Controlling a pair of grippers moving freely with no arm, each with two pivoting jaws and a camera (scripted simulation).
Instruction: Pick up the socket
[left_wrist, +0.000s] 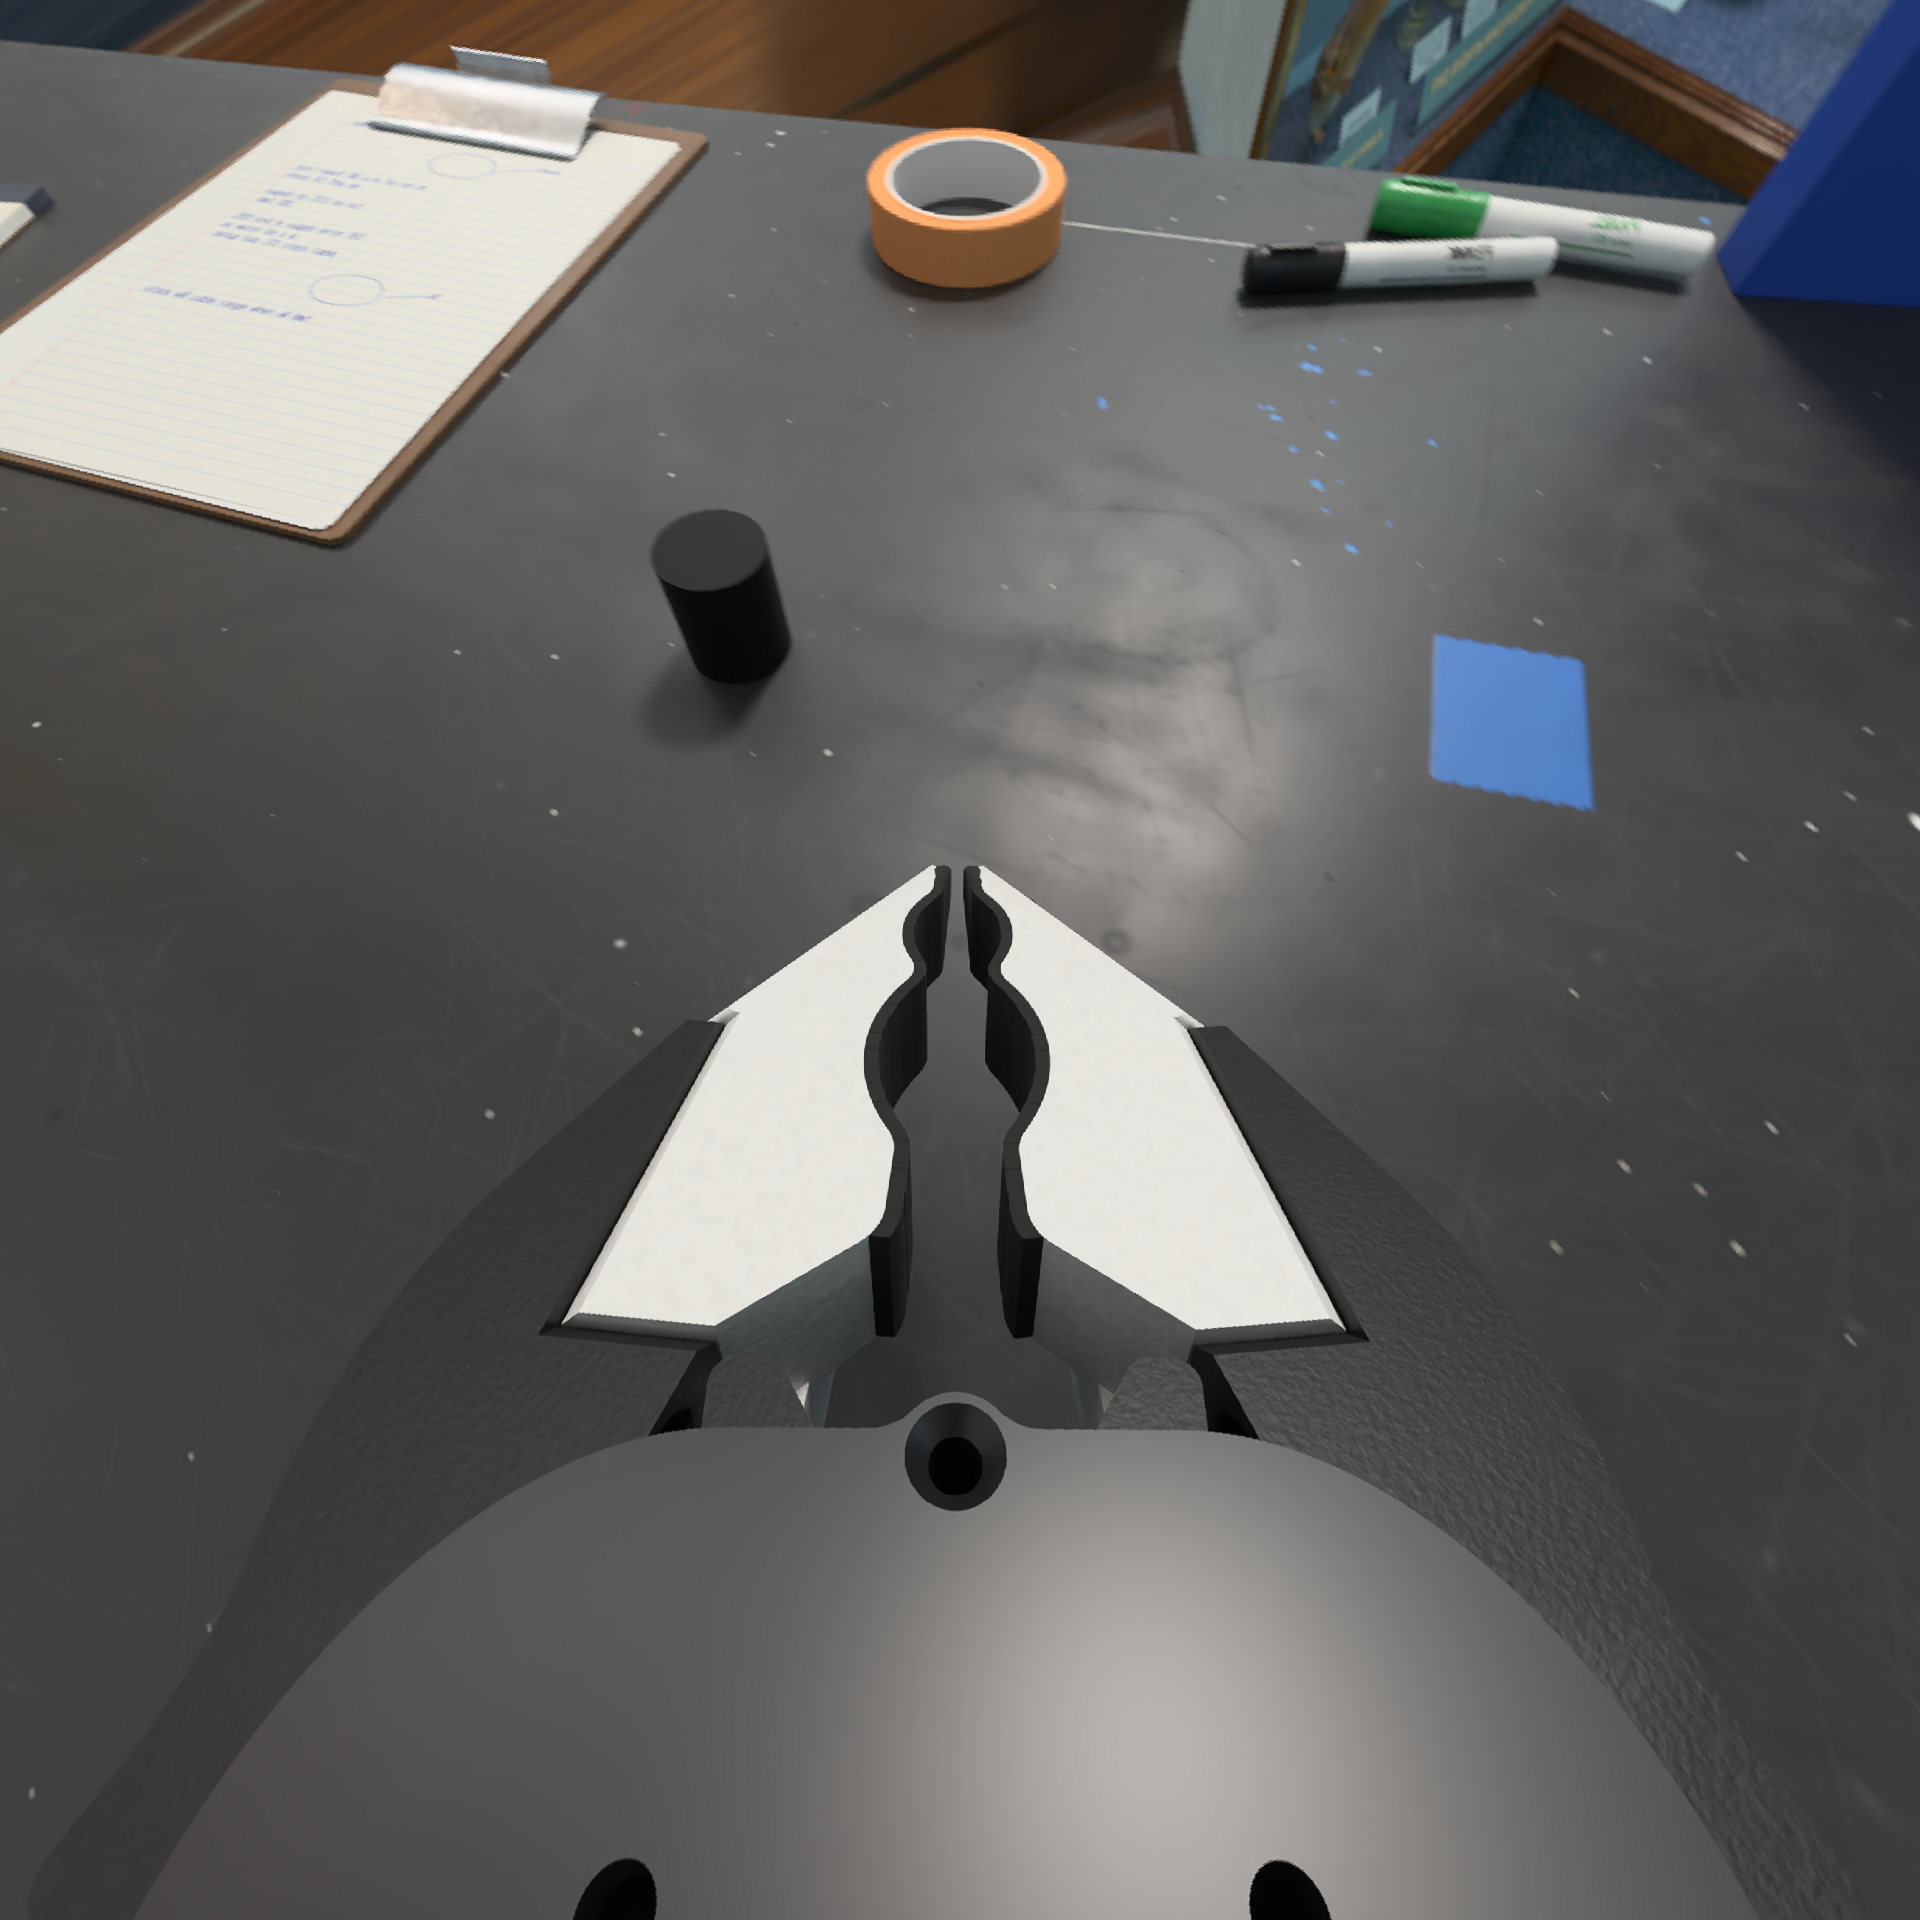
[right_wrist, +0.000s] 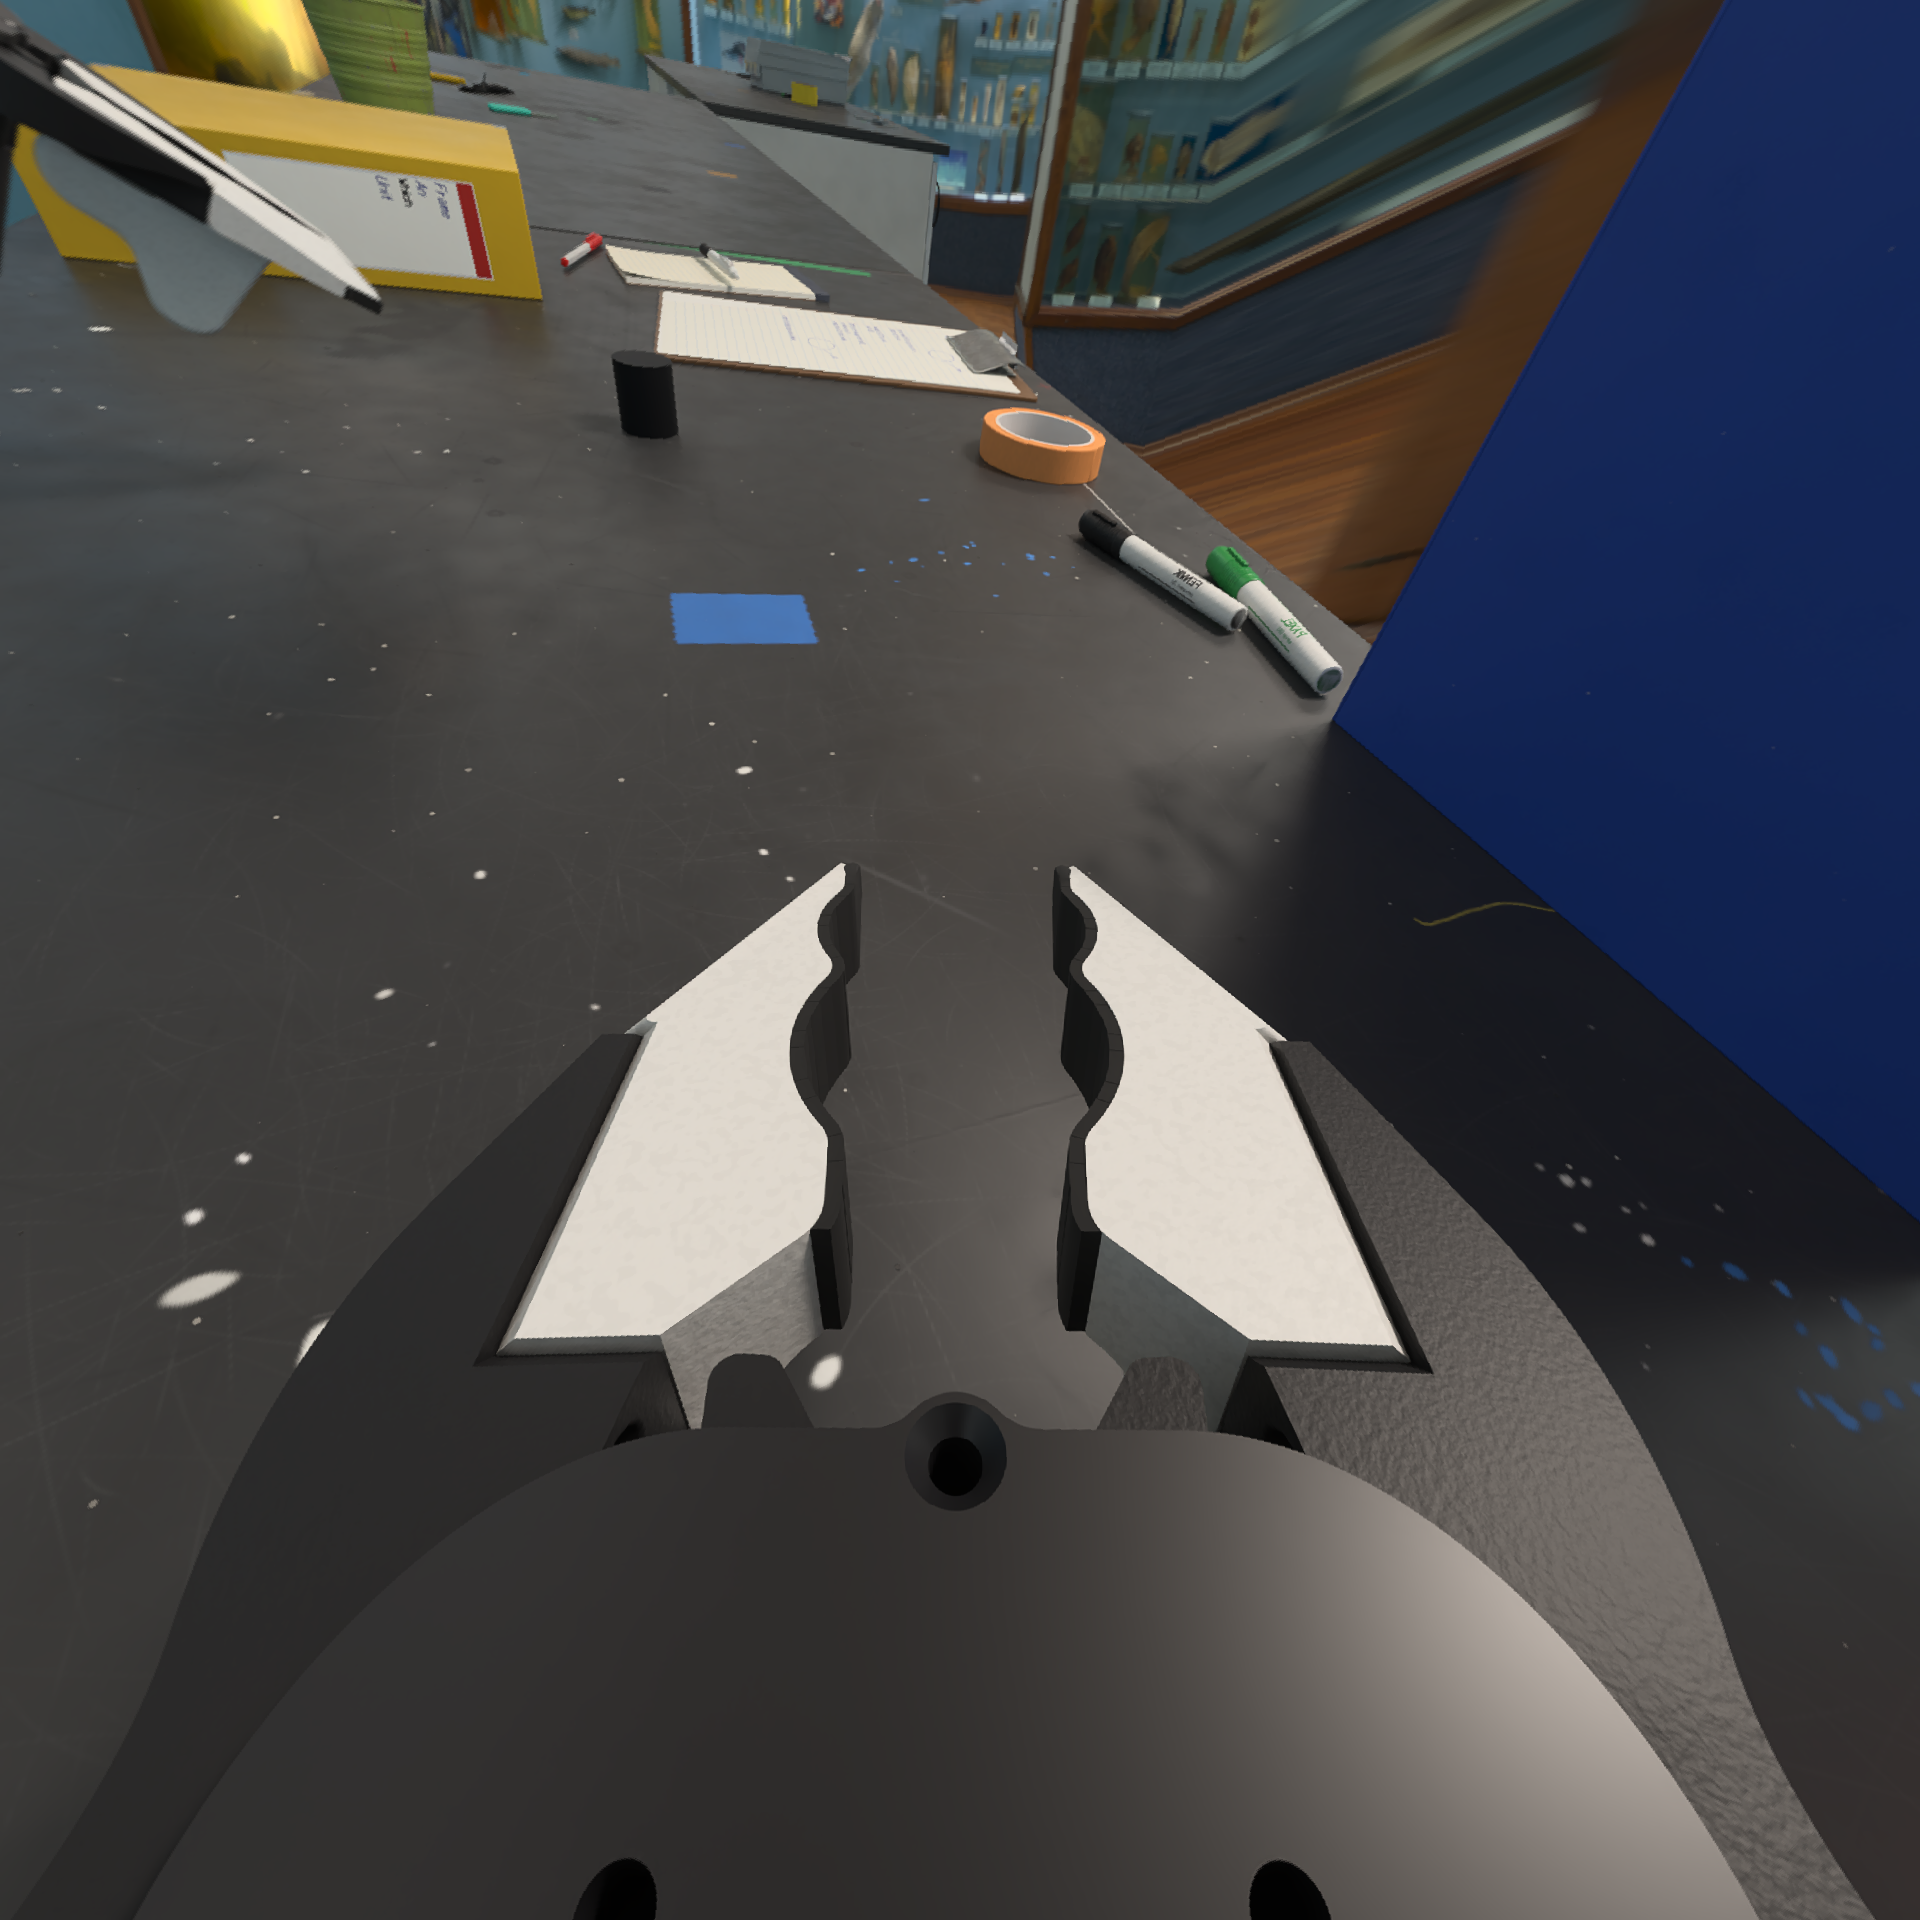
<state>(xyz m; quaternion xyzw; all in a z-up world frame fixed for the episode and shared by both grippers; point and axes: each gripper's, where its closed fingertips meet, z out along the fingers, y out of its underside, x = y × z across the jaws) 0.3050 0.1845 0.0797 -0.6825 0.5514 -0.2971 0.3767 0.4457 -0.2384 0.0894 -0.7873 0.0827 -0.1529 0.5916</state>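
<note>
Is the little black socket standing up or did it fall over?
Standing up. The socket sits on its flat end on the table, round top facing up, in both views. No tongs touch it.

Around the socket (left_wrist: 720, 594) the table (left_wrist: 312, 831) is bare on all sides, so I can reach it freely. The clipboard (left_wrist: 312, 301) lies near behind it, the tape roll (left_wrist: 966, 206) well apart. On my right the blue box (right_wrist: 1662, 623) stands as a wall, perhaps touching the markers (right_wrist: 1262, 608).

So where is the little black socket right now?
The socket stands upright on the dark table, ahead-left in the left wrist view, beside the clipboard.
</note>
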